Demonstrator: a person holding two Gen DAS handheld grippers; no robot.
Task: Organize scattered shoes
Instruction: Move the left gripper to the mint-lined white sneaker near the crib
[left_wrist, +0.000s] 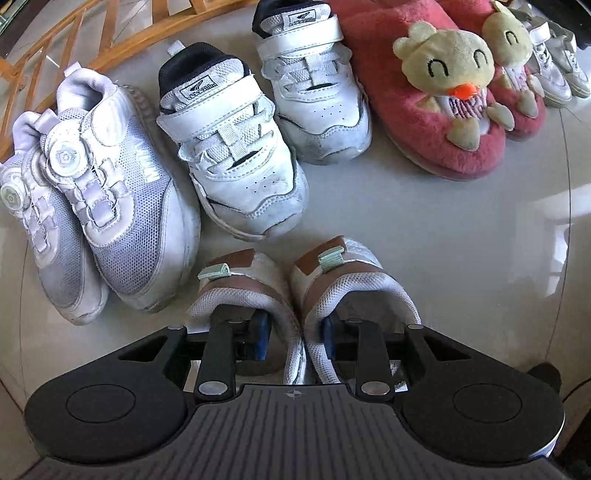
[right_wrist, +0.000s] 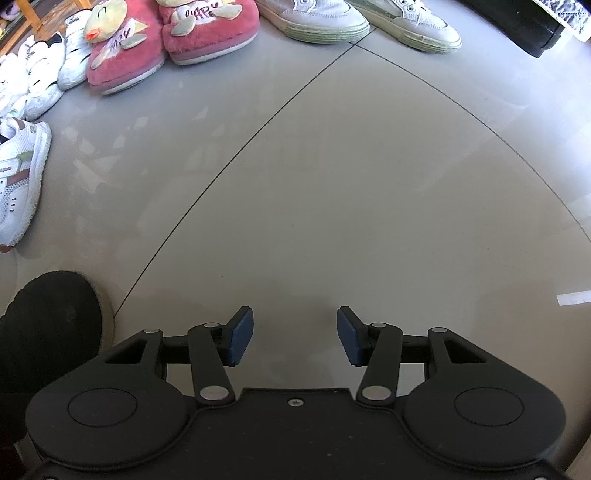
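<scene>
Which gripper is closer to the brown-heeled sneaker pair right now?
Left. The left gripper has one finger inside each shoe of the brown-heeled sneaker pair, pinching their adjoining inner walls. The right gripper hangs open over bare floor, with that pair off to its left.

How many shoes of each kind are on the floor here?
Lilac dial-fastened sneakers: 2
White strap sneakers with black collars: 2
Pink duck slippers: 2
White sneakers with green soles: 2
White and brown sneakers, pinched together by the left tool: 2
Total: 10
</scene>
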